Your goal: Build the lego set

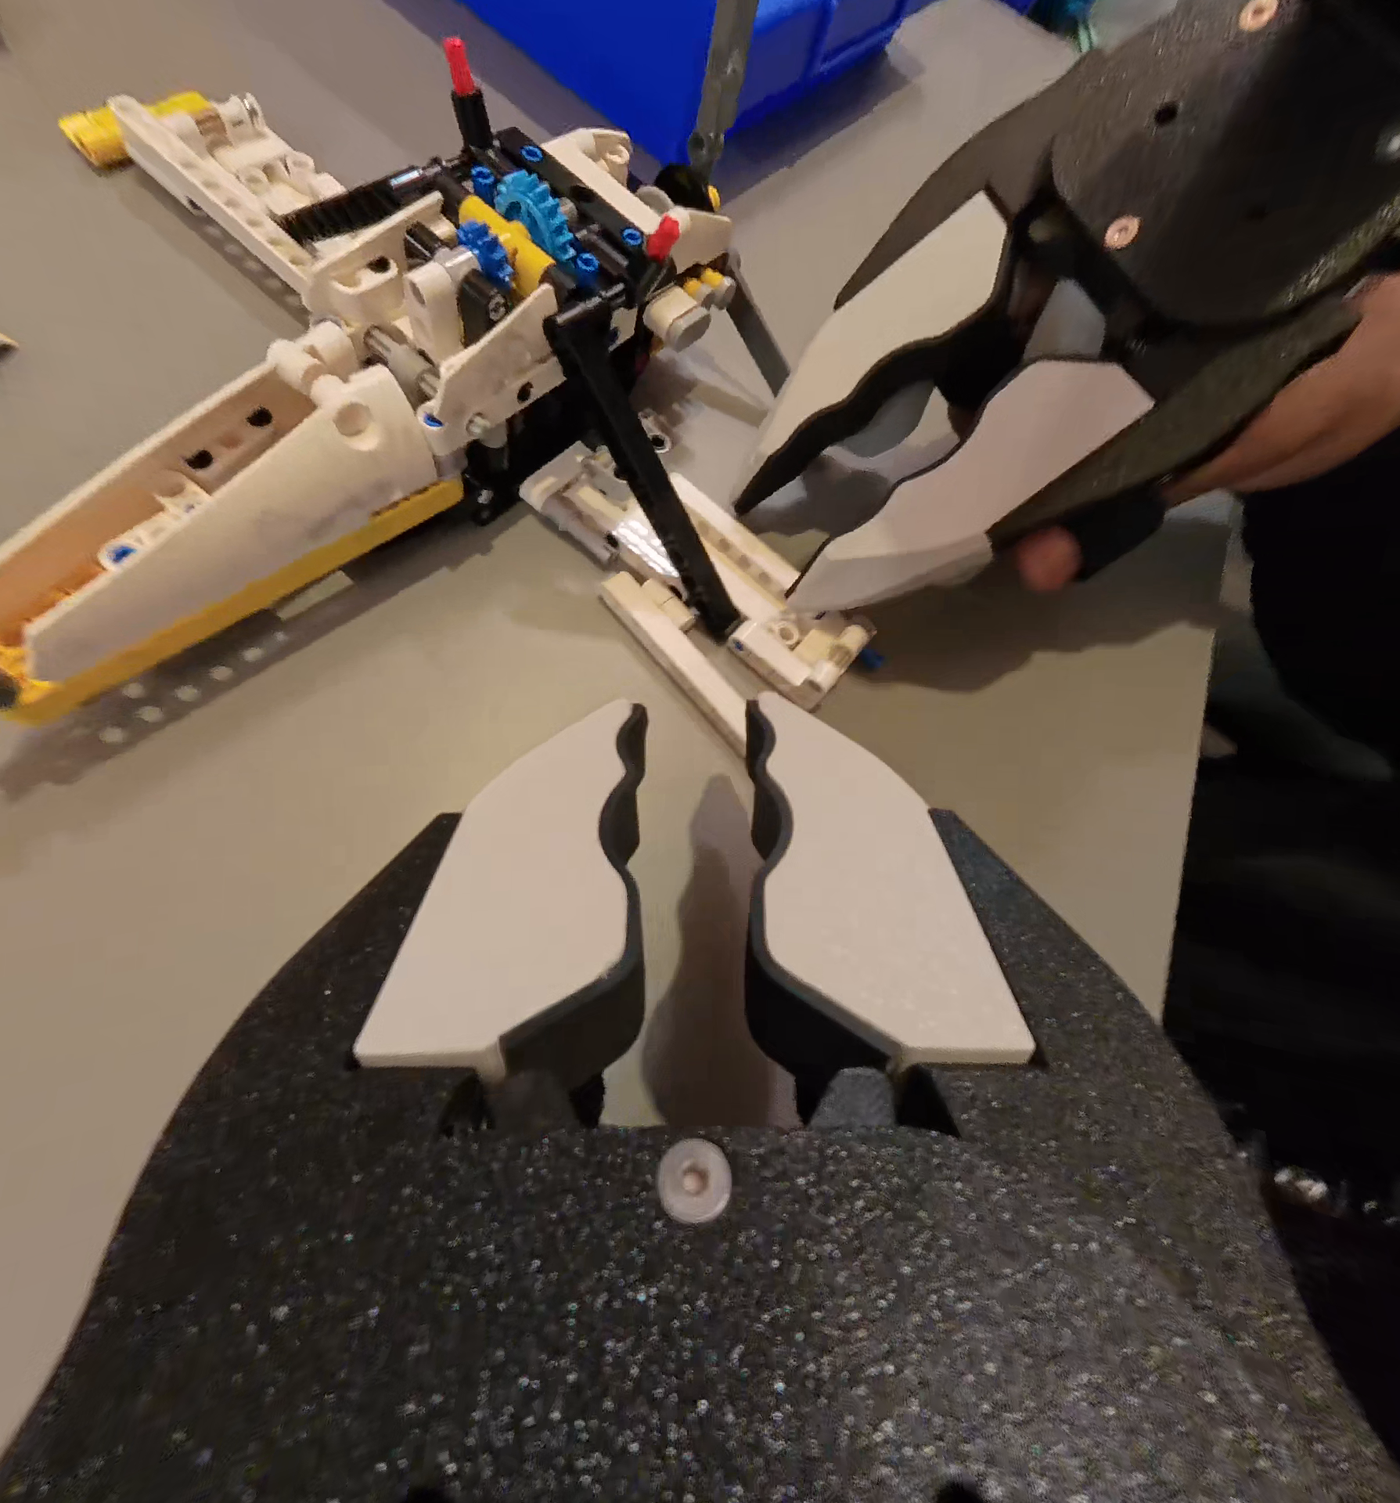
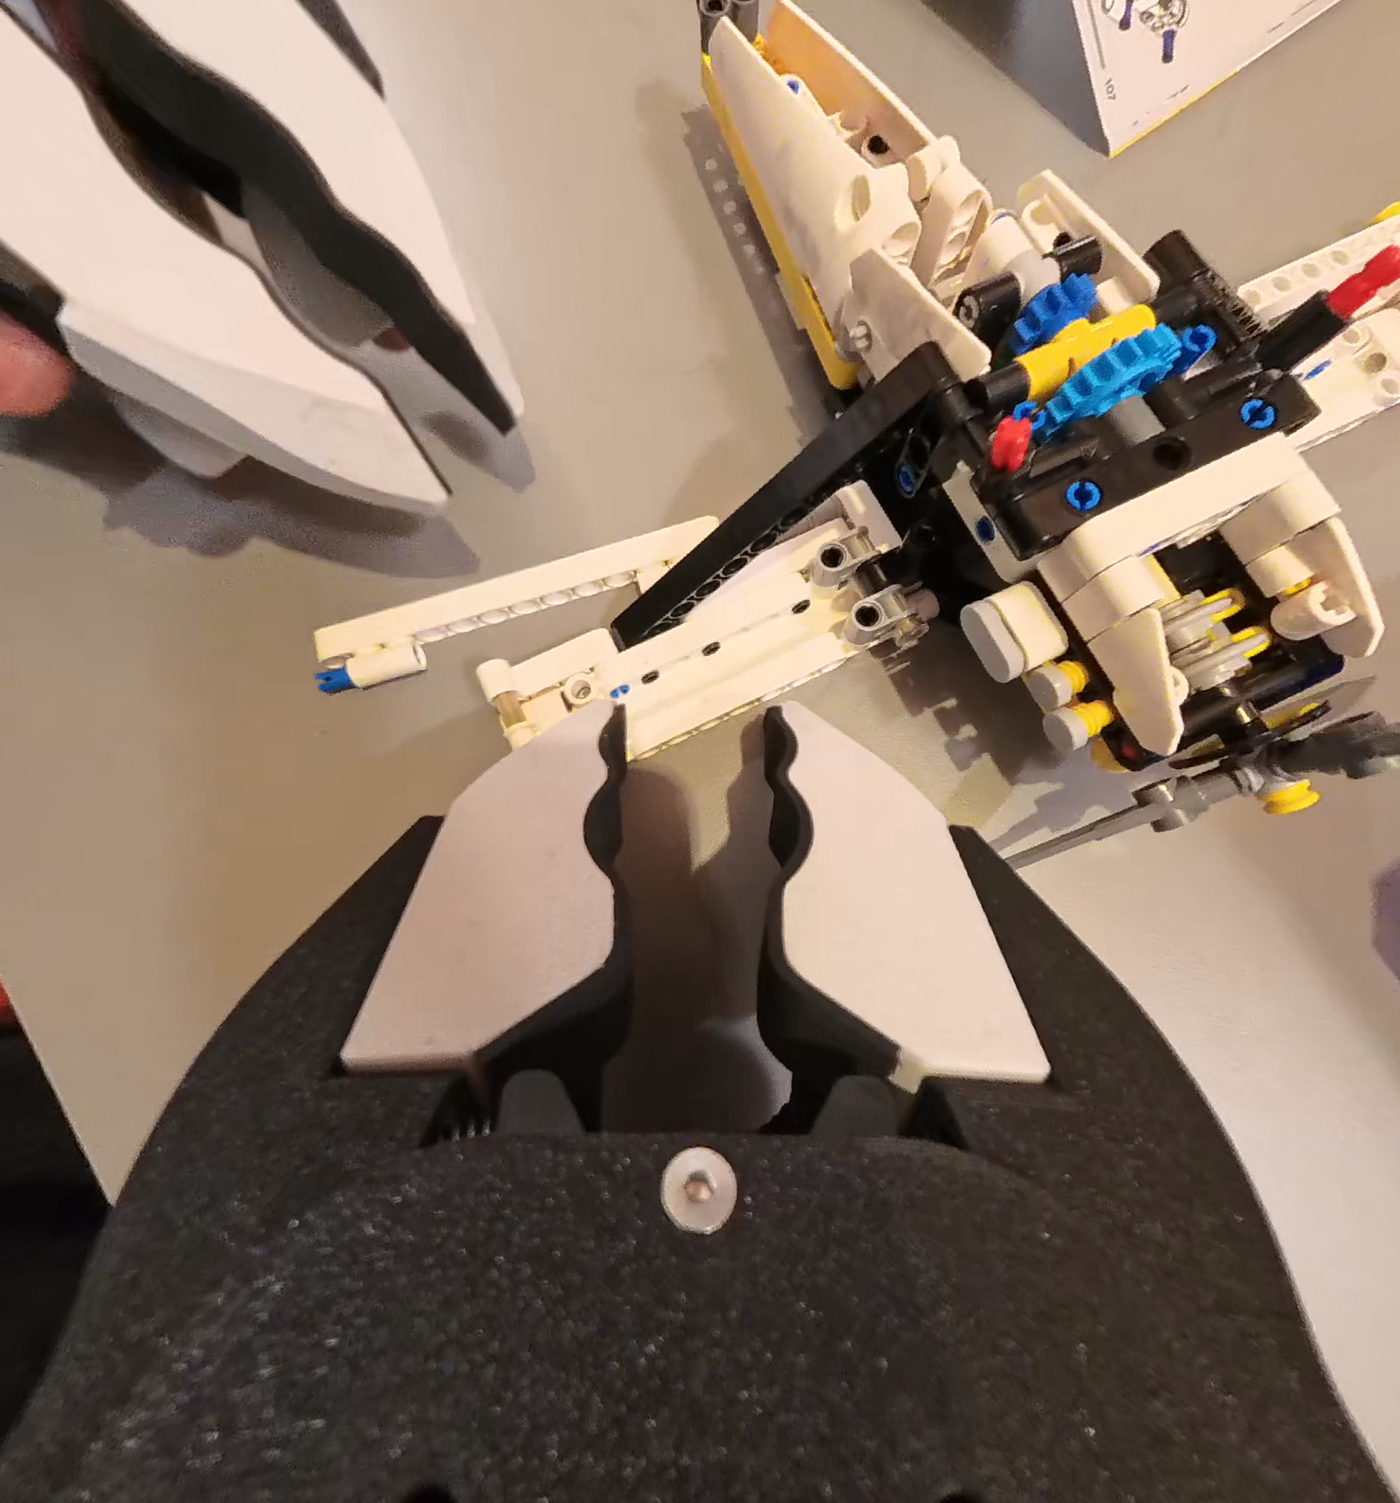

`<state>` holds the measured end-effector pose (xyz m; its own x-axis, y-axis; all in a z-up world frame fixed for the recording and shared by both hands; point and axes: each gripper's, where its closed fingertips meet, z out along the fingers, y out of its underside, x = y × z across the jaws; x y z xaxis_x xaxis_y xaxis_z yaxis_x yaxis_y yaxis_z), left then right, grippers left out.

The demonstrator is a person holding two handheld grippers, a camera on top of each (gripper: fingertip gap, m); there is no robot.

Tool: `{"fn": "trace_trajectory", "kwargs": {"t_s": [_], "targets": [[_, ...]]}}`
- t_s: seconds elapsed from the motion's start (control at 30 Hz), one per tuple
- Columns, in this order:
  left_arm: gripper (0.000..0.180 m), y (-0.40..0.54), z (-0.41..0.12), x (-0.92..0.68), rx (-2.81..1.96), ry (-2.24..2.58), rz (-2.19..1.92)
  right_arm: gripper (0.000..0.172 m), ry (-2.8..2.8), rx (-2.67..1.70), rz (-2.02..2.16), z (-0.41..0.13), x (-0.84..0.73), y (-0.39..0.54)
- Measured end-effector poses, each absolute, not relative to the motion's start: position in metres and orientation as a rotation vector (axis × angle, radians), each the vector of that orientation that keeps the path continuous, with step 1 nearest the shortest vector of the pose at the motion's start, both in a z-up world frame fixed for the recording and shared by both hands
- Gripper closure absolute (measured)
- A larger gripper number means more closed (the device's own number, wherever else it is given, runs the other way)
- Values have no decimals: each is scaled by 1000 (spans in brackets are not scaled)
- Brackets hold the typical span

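Both hand-held grippers are spread and hold nothing. The left hand-held gripper (image 1: 696,720) hovers low over the grey surface (image 1: 192,935), its right fingertip (image 1: 761,716) just at the near end of a loose white beam (image 1: 680,659) that lies ahead of it. The right hand-held gripper (image 2: 692,720) comes in from the other side, left fingertip (image 2: 599,720) down on or just above the outer edge of the white wing panel (image 2: 721,659) of a building-block plane model (image 2: 1046,455); contact is unclear. The model sits on the surface ahead of both grippers, up and to the left of the left one, up and to the right of the right one. Its long axis runs along the white and yellow fuselage (image 1: 217,520), tail end toward the left gripper's left, grey propeller (image 2: 1282,764) at the far end; the wings cross that axis, one reaching toward the grippers. A black beam (image 1: 639,472) slants down from the blue gear (image 1: 530,215) block onto that wing. Risks, as I judge them: the wing end looks partly detached, with a blue pin (image 2: 330,677) poking out, so a push from either fingertip could pop more pieces loose or skid the whole model. The two grippers are near each other and could knock together. A blue bin (image 1: 680,57) stands beyond the model, and a printed booklet (image 2: 1168,73) lies beyond it in the right view.
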<state>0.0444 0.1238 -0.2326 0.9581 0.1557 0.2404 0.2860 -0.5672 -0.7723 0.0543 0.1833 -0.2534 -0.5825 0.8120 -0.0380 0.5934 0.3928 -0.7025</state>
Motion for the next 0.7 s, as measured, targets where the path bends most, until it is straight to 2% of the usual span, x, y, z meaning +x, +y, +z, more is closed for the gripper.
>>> {"fn": "trace_trajectory", "kwargs": {"t_s": [0.03, 0.27, 0.37, 0.53, 0.7], "targets": [[155, 123, -232, 39, -2189, -283, -152, 139, -2342, -1233, 985, -254, 54, 183], [131, 130, -207, -39, -2091, -51, 291, 137, -2295, -1234, 1032, -246, 59, 179], [121, 141, -210, -49, -2121, 101, 342, 137, -2268, -1210, 1053, -241, 58, 181], [118, 147, -222, -61, -2209, 146, 279, 136, -2254, -1077, 1029, -210, 46, 189], [118, 139, -206, -65, -2066, 37, 142, 134, -2382, -847, 856, -177, 10, 180]]}}
